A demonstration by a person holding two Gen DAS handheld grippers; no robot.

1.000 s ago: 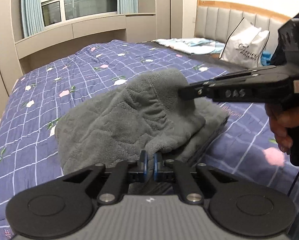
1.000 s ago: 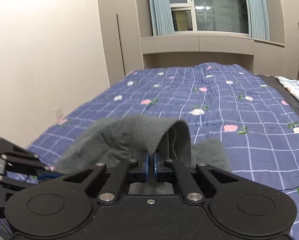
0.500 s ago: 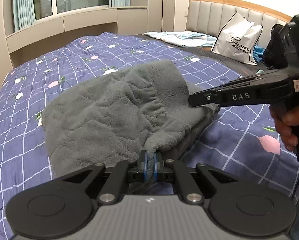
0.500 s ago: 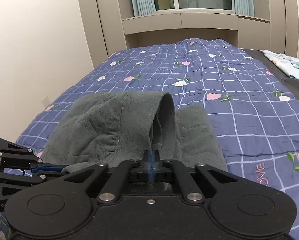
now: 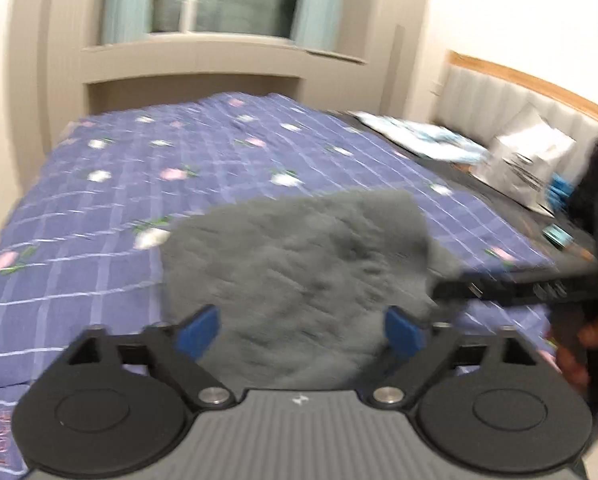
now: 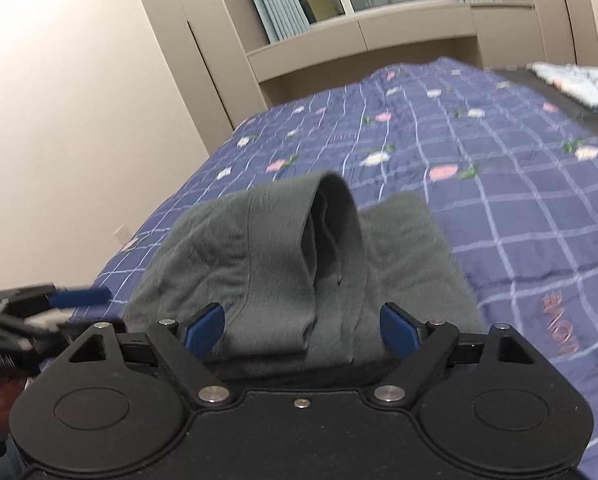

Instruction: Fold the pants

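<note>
Left wrist view: left gripper (image 5: 299,326) jaws spread apart, empty. Grey fleece pants (image 5: 295,276) folded, centre frame, on purple checked floral bedspread (image 5: 99,220). Right gripper (image 6: 303,326) likewise spread, pants (image 6: 299,264) lying between its fingers.

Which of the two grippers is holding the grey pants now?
Neither: the left gripper and the right gripper both stand open, blue pads apart, over the pants.

Left gripper (image 5: 301,328): grey ribbed body with small white logo, black linkage arms, two round black discs, silver screws, blue finger pads (image 5: 199,330). Right gripper (image 6: 301,326): all-black body, same discs and screws, blue pads, brass centre screw. Bare-skinned hand (image 5: 579,344) on black handle.
</note>
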